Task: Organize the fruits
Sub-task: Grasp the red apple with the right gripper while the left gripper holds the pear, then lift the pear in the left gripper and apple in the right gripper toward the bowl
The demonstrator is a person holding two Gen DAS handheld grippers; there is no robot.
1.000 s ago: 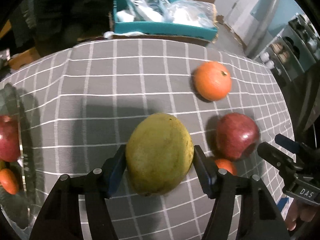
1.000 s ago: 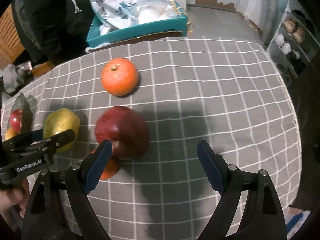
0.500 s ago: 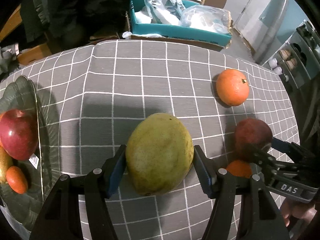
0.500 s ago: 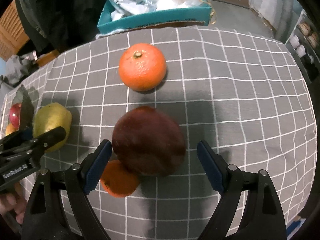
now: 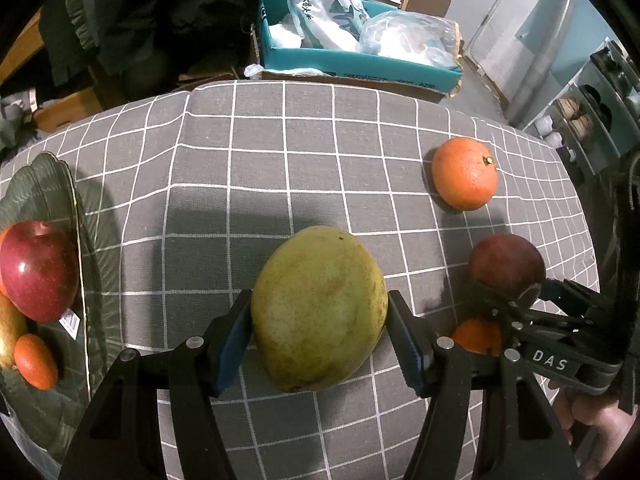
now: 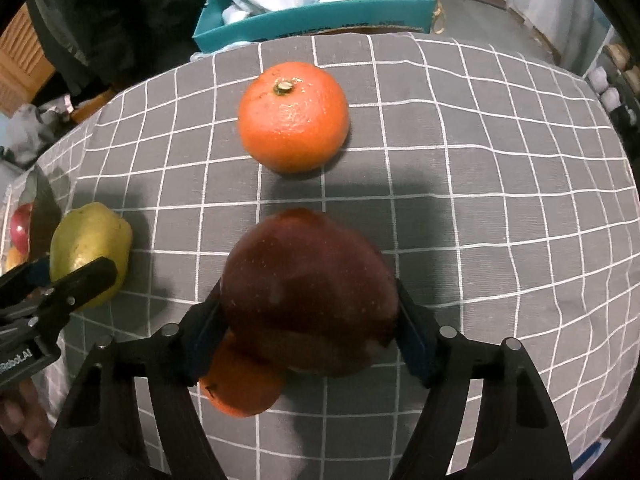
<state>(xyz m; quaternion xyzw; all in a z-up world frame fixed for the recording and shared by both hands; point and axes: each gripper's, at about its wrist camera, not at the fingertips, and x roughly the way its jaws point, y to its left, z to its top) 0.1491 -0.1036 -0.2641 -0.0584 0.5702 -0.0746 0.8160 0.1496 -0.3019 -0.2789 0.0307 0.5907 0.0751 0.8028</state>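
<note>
My left gripper [image 5: 320, 334] is shut on a yellow-green mango [image 5: 320, 308], held just over the grey checked cloth. To its left, a dark glass plate [image 5: 48, 184] holds a red apple [image 5: 38, 270] and a small orange [image 5: 35, 366]. My right gripper [image 6: 308, 320] is closing its jaws around a dark red apple [image 6: 308, 288], and both blue pads touch the apple's sides. A small orange [image 6: 240, 388] lies partly under that apple. A big orange [image 6: 294, 116] sits farther back on the cloth. The mango [image 6: 88, 240] shows at the left of the right wrist view.
Past the table's far edge stands a teal box [image 5: 360, 64] full of plastic bags. Shelves with small items [image 5: 592, 120] are off to the right. A person's hand [image 5: 592, 416] grips the right gripper's handle. Dark clothing hangs behind the table at the left.
My right gripper came down over the dark red apple, and its jaws narrowed until the pads met it. The mango stayed in the left gripper, and more of the plate came into view.
</note>
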